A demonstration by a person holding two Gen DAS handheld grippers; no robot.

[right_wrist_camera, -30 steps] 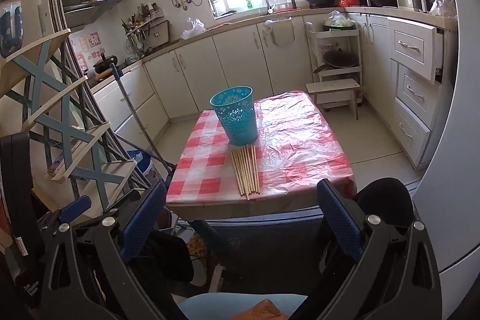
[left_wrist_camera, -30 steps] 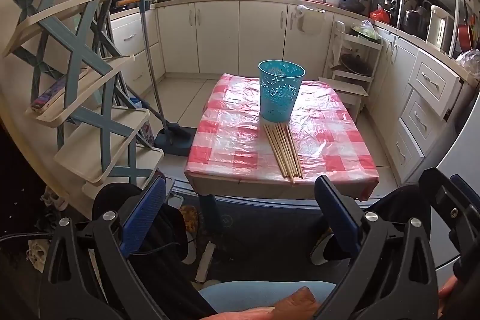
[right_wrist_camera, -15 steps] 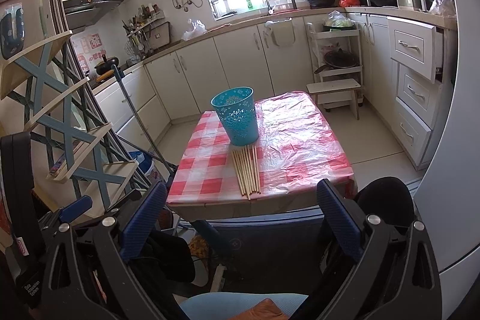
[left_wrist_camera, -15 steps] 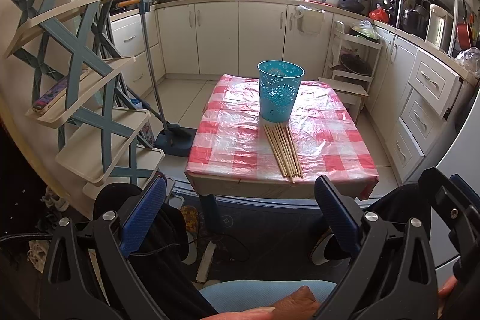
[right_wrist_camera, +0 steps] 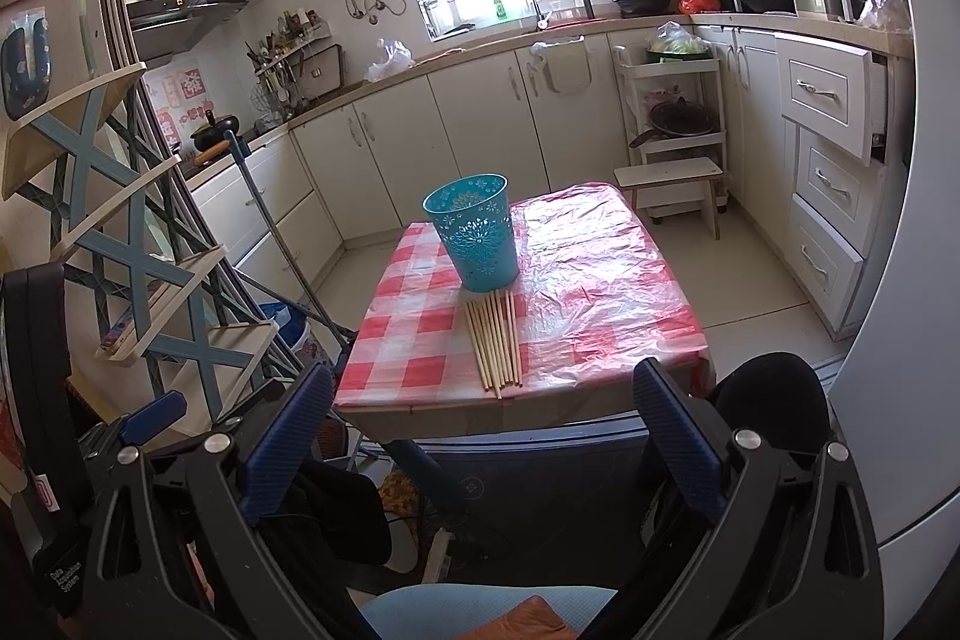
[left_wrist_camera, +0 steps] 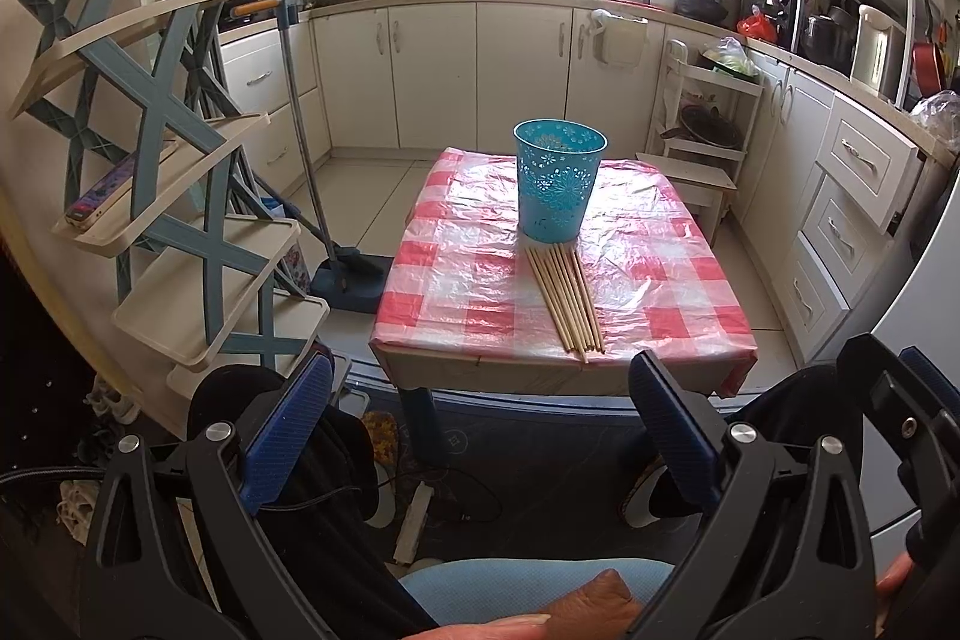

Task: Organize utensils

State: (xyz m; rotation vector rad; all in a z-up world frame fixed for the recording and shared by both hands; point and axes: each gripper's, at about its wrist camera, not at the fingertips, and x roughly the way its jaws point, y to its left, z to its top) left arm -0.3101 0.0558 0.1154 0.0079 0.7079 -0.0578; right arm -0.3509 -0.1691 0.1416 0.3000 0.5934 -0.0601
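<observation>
A bundle of several wooden chopsticks (left_wrist_camera: 564, 301) lies flat on a small table with a red-and-white checked cloth (left_wrist_camera: 468, 292), just in front of an upright teal perforated bin (left_wrist_camera: 558, 187). The chopsticks (right_wrist_camera: 495, 343), the bin (right_wrist_camera: 477, 232) and the cloth (right_wrist_camera: 600, 292) also show in the right wrist view. My left gripper (left_wrist_camera: 480, 412) is open and empty, held back from the table's near edge and below its top. My right gripper (right_wrist_camera: 483, 421) is open and empty, likewise short of the near edge.
A blue-and-cream folding rack (left_wrist_camera: 174, 148) stands left of the table. A mop with a blue base (left_wrist_camera: 348, 280) leans beside it. White cabinets (left_wrist_camera: 432, 70) line the back and right walls. A small stool (right_wrist_camera: 672, 184) stands behind the table. A person's knees show below the grippers.
Both views have shifted only very slightly; the table, bin and chopsticks have not moved and both grippers stay open.
</observation>
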